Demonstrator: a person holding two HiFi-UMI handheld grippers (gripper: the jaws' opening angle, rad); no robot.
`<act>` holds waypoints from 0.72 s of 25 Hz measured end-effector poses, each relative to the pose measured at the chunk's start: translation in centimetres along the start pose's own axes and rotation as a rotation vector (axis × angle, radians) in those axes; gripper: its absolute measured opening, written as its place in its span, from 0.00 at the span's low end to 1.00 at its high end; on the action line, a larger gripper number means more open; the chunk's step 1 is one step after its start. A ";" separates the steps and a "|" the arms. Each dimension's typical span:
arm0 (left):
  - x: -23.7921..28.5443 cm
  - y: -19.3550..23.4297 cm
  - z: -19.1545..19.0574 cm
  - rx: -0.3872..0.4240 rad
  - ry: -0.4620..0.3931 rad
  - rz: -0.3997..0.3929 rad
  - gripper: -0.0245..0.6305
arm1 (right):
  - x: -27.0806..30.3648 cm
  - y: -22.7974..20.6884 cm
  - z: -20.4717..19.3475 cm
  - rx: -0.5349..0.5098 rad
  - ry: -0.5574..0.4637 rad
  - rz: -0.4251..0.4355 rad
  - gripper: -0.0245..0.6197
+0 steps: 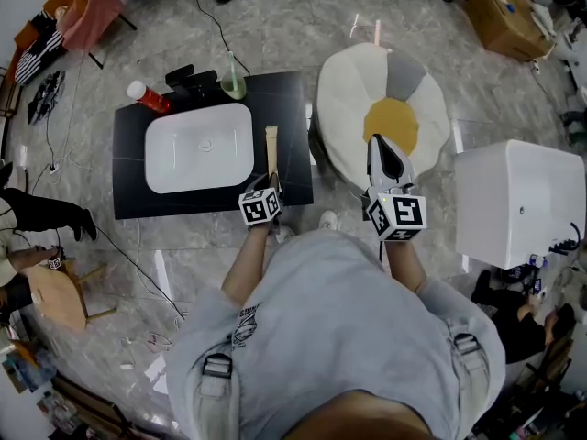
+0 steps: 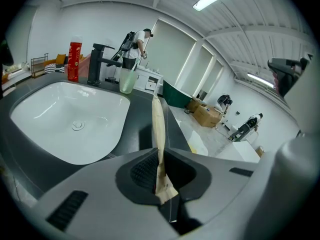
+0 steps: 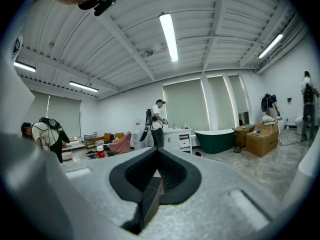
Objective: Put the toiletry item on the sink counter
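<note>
Tan paper wraps the slim toiletry packet [image 2: 158, 129], which is pinched at its near end by the left gripper [image 2: 161, 171]. The packet is held over the black tabletop [image 1: 292, 108], just right of the white basin [image 1: 199, 147]. The right gripper [image 3: 154, 183] is pressed together, with nothing in it, above a white and yellow cushion [image 1: 353, 99].

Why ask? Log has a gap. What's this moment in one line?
left claw: shut on beige packet | packet: over dark counter, right of basin | right claw: shut, empty | placement: not yet done
</note>
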State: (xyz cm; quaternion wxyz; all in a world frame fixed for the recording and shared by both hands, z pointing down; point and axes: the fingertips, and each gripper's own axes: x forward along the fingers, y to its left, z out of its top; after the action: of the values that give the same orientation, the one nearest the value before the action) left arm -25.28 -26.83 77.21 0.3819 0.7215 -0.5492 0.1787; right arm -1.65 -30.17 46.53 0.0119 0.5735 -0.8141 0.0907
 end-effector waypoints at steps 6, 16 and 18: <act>-0.1 -0.1 0.1 -0.003 -0.001 -0.010 0.08 | -0.1 0.3 -0.1 0.005 0.003 0.006 0.05; -0.8 0.1 0.4 0.050 -0.024 0.010 0.21 | -0.2 0.7 0.0 0.008 0.001 0.016 0.05; -0.9 0.2 0.6 0.046 -0.031 0.013 0.21 | -0.1 0.7 -0.1 0.011 0.002 0.018 0.05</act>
State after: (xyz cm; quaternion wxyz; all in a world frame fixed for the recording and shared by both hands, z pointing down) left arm -25.92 -26.67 76.28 0.3553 0.7294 -0.5554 0.1824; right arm -2.31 -29.81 46.50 0.0085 0.5661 -0.8187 0.0959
